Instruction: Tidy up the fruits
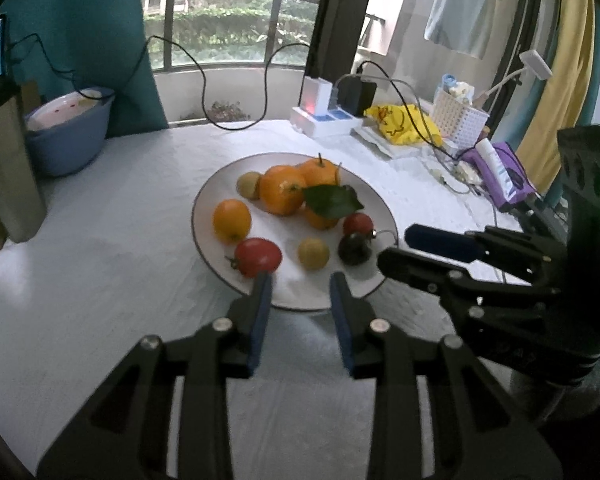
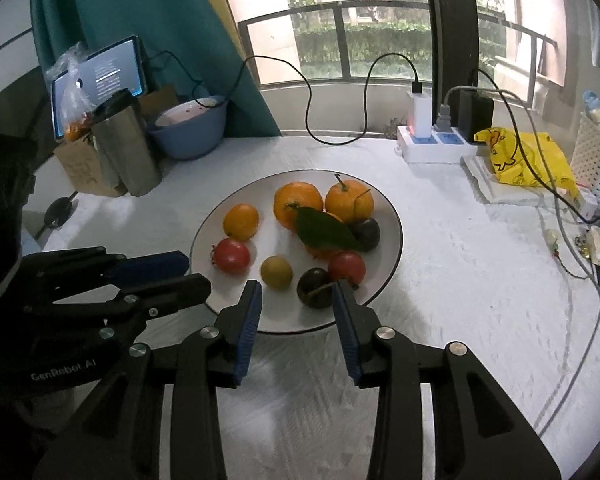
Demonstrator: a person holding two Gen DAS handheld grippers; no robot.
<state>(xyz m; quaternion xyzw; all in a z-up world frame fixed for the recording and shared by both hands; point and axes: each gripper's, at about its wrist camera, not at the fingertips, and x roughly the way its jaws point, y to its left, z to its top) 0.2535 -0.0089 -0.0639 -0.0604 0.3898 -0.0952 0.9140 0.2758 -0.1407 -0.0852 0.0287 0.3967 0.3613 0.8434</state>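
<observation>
Two grippers (image 1: 300, 280) (image 2: 296, 290) agape at plate (image 2: 384, 280), blue basin (image 2: 188, 136), power strip (image 2: 432, 150) behind

One plate (image 2: 392, 248) holds four oranges (image 2: 241, 222), two tomatoes (image 2: 231, 255), two dark plums (image 2: 315, 287), two yellow-green fruits (image 2: 276, 272), one leaf (image 2: 324, 232).

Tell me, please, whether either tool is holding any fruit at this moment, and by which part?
Nothing is held. The left tool and the right tool are both open and empty, over the near rim of the plate.
</observation>
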